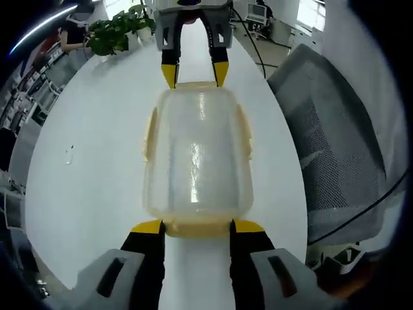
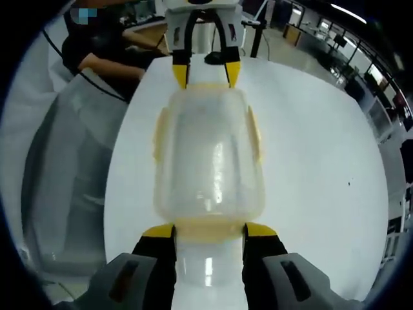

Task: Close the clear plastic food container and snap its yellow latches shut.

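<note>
Both grippers face each other across the clear container [image 1: 197, 155], which lies on the white table [image 1: 97, 148] with its lid on; the left gripper [image 1: 197, 227] has its yellow-tipped jaws spread about as wide as the near end latch [image 1: 197, 227], the tips touching or just short of it; the right gripper [image 2: 209, 231] stands the same way at the opposite end latch [image 2: 209, 227]. Side latches [image 1: 150, 132] lie flat against the long walls; a grey chair [image 1: 335, 142] stands beside the table, and a potted plant [image 1: 119, 29] sits at its far end; whether either pair of jaws actually presses its latch cannot be told.
</note>
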Motion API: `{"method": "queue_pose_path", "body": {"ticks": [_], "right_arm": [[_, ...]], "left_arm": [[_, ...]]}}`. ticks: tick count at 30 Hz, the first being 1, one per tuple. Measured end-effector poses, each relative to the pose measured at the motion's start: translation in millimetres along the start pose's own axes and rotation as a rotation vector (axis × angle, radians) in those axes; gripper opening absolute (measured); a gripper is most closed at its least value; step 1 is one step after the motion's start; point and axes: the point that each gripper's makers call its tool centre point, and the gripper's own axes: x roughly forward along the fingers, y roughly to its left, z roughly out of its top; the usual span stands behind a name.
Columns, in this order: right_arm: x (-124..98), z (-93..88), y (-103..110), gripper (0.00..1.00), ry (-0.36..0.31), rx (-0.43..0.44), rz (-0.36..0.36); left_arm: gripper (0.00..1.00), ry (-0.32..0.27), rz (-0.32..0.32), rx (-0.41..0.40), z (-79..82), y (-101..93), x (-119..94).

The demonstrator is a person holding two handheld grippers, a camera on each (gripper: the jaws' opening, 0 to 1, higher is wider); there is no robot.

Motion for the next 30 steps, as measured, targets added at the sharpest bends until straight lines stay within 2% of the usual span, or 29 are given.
{"method": "queue_pose_path", "body": {"ticks": [30], "right_arm": [[-18, -49.8, -2, 0.38, 0.002, -0.009, 0.01]], "left_arm": [[0.38, -0.008, 0.011, -0.01, 47.8, 1.3, 19]]}}
